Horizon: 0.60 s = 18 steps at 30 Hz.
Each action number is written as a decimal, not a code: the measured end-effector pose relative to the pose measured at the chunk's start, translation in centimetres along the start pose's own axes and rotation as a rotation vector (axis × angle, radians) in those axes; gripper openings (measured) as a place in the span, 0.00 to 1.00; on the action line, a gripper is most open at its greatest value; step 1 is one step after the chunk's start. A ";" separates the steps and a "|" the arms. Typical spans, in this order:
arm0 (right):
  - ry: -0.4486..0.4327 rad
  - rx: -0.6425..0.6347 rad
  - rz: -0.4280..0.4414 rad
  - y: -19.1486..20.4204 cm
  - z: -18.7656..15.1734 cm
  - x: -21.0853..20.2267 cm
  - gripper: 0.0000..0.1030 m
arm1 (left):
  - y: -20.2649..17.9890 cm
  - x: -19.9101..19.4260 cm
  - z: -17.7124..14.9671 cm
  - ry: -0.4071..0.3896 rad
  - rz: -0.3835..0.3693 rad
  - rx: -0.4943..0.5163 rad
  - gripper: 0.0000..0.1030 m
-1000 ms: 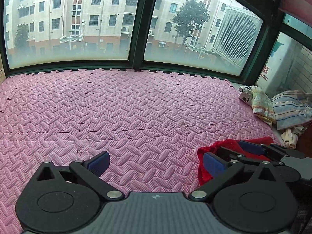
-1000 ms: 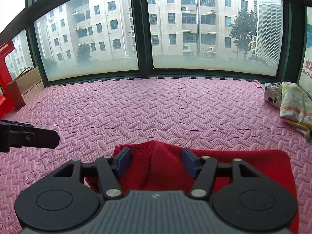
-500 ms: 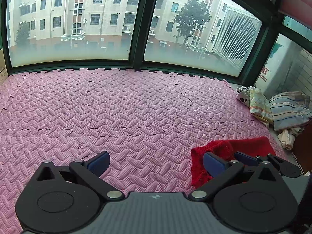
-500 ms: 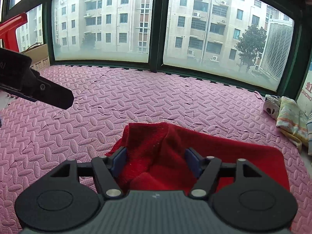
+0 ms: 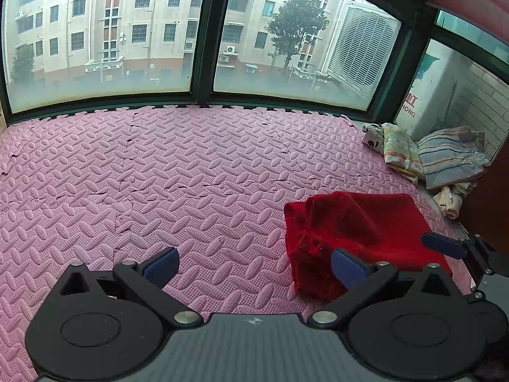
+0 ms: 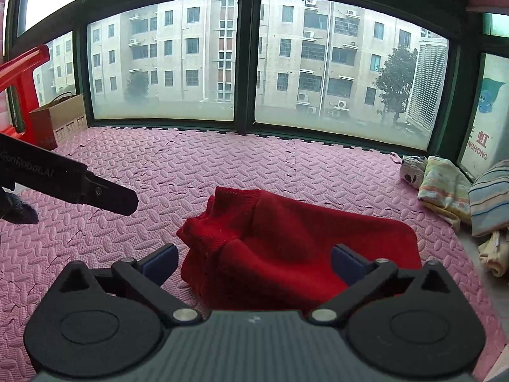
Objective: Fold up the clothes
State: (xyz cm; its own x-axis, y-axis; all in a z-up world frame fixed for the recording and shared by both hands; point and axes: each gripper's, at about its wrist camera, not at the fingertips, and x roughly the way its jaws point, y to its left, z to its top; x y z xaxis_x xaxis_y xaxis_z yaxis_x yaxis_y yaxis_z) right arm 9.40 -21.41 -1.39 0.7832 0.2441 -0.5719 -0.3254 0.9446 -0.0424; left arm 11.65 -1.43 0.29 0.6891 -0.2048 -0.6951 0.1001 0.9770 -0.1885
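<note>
A folded red knit sweater [image 6: 286,248] lies on the pink foam mat [image 6: 222,165]; it also shows at the right in the left wrist view [image 5: 359,229]. My right gripper [image 6: 254,262] is open above its near edge, jaws wide apart and empty. My left gripper [image 5: 254,262] is open and empty over bare mat, left of the sweater. The left gripper's arm shows at the left in the right wrist view [image 6: 79,187]. The right gripper's fingers [image 5: 445,245] show at the right in the left wrist view.
A pile of striped and patterned clothes [image 5: 439,162] lies at the mat's right edge, also in the right wrist view [image 6: 461,197]. A cardboard box [image 6: 60,121] and a red frame [image 6: 22,73] stand at the far left. Large windows [image 5: 203,31] bound the far side.
My right gripper opened wide, let go of the sweater and pulled back and up. The sweater now lies free on the mat. The left gripper stayed open and lifted slightly.
</note>
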 end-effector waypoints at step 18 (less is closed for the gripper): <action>-0.009 0.059 -0.076 0.9 -4.5 -4.2 1.00 | -2.4 -2.5 -4.4 0.038 0.006 0.048 1.00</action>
State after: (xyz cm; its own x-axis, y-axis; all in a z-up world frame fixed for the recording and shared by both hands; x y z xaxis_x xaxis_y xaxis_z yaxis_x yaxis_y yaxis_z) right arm 3.44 -22.59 -2.70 0.8093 0.1728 -0.5614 -0.2333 0.9717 -0.0372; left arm 6.51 -3.54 -0.59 0.6623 -0.2000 -0.7221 0.1306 0.9798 -0.1516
